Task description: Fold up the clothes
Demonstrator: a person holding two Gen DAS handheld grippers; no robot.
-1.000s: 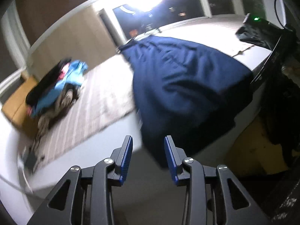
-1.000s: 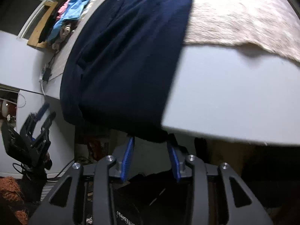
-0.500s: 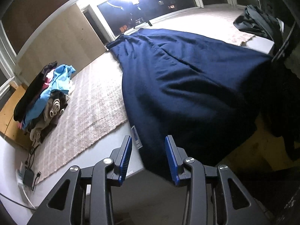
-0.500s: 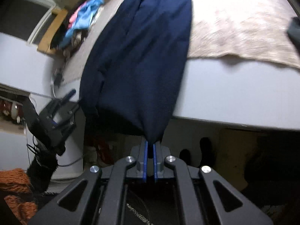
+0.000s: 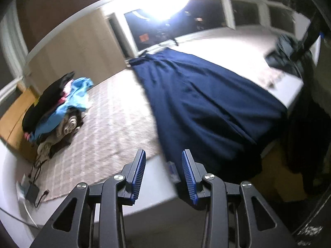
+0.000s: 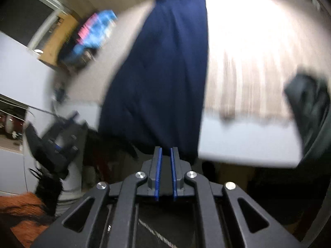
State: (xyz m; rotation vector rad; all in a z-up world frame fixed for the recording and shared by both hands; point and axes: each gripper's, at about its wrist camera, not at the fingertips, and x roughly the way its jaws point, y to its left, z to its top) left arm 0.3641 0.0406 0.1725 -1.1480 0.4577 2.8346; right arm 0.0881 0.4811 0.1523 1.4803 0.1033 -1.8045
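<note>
White counter (image 5: 289, 91) under a pale checked cloth (image 5: 107, 128), with dark window panes (image 5: 206, 18) behind and a strong lamp glare (image 5: 163, 0) above them. Navy garment (image 5: 206, 107) spread long across the cloth, its near end hanging over the counter's front edge. Heap of mixed clothes (image 5: 58, 107) — black, light blue, pink — at the far left, beside a wooden board (image 5: 14, 119); dark bundle (image 5: 285, 55) at the right end.

Left tongs (image 5: 163, 171) held low before the counter edge, blue pads wide apart, nothing between them, pointed at the garment's near left corner. Right tongs (image 6: 165, 171) below the front edge, pads drawn narrow with dark material between them — apparently clamped on the garment's hanging hem (image 6: 163, 140), though the blur leaves some doubt.

Seen only from the right wrist: the left tongs from outside, low at the left, and orange fabric (image 6: 20, 212) in the bottom corner. Seen only from the left wrist: a small black box with cables (image 5: 32, 190) on the counter.
</note>
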